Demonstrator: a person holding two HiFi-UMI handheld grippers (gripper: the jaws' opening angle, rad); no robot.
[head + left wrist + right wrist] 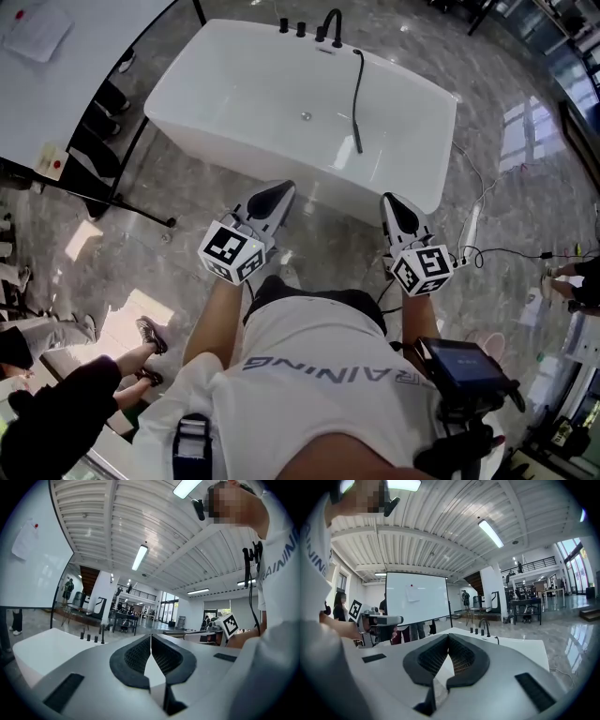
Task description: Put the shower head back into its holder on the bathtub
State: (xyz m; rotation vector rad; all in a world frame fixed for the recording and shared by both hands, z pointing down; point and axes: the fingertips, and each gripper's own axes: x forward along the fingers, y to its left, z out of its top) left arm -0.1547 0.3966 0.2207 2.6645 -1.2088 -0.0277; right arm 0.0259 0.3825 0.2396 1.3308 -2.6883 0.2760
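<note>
With left gripper (280,190) and right gripper (390,200) both closed and empty, open the right one before reaching ahead to the shower head (358,137) lying in the bathtub (184,77).

Open floor (187,234) lies between you and the bathtub (281,173). On your left a whiteboard's stand leg (131,208) juts toward it; on your right, cables (473,230) trail. Inside the tub the black hose (357,94) crosses the basin, seemingly lying flat.
</note>
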